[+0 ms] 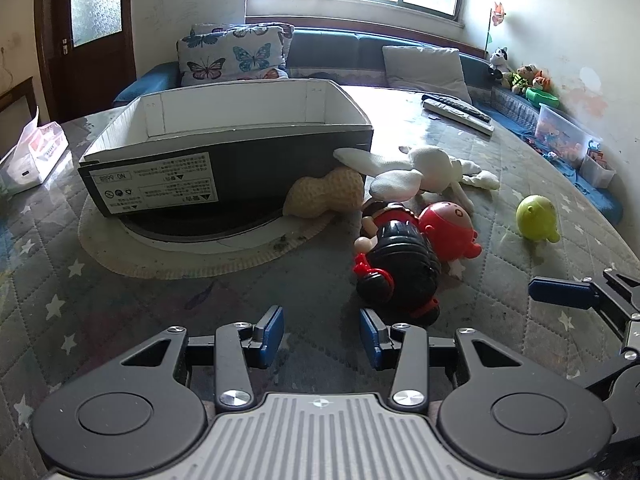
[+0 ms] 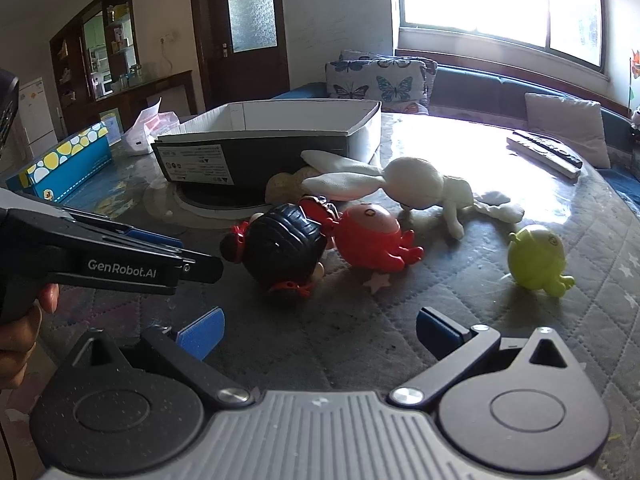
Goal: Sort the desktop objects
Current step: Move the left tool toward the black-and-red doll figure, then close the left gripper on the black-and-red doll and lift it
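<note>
An open cardboard box [image 1: 224, 148] stands on the quilted table; it also shows in the right wrist view [image 2: 272, 136]. In front of it lie a peanut toy [image 1: 324, 196], a white plush rabbit [image 1: 424, 168] [image 2: 416, 184], a black-haired doll [image 1: 400, 268] [image 2: 284, 252], a red octopus toy [image 1: 448, 228] [image 2: 372, 240] and a green toy [image 1: 536, 218] [image 2: 536, 258]. My left gripper [image 1: 322, 338] is open and empty, just short of the doll. My right gripper [image 2: 320, 332] is open and empty, near the doll and octopus.
A white mat [image 1: 168, 252] lies under the box. Remote controls [image 1: 460, 114] lie at the far right of the table. A tissue pack [image 1: 32, 156] and a blue dotted box [image 2: 64, 164] sit at the left. A sofa with cushions [image 1: 236, 56] stands behind.
</note>
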### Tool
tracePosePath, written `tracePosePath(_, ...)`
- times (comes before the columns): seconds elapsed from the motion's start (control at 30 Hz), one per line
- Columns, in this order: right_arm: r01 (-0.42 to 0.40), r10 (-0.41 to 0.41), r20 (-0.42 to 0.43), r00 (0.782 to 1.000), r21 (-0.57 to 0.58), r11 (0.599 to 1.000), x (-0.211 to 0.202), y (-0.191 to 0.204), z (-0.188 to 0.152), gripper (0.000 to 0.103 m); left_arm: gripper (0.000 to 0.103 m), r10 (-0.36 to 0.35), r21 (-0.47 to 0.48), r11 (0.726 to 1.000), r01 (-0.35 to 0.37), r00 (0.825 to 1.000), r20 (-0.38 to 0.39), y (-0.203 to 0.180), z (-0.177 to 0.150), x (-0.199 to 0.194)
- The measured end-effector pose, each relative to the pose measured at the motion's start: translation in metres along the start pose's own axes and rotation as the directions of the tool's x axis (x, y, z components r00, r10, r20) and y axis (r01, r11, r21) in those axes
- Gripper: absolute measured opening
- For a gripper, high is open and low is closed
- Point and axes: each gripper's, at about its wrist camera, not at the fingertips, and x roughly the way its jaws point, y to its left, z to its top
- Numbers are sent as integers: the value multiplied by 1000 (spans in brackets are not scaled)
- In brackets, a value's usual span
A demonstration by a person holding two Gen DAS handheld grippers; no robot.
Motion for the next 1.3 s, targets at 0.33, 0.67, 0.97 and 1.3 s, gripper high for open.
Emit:
tracePosePath(0.33,-26,26,-12,1000,-1,1000,9,-1,6,103,44,-1,1,1000,1,1000,-23,4,6,8)
tracePosePath(0.67,-58,57,-31,998,-12,998,23,1,13,103,44,-8,-9,1000,8,1000,-19,12,14,4)
tracePosePath(0.97,-87,85,-41,995,-28,996,30,4,18,102,44,-23,-30,999,22,1000,-14,21,25,5)
tracePosePath(1.3,-116,115,-56,992,-23,993,41,3,25,95,44,-58,-41,997,58,998,2,26,36,0)
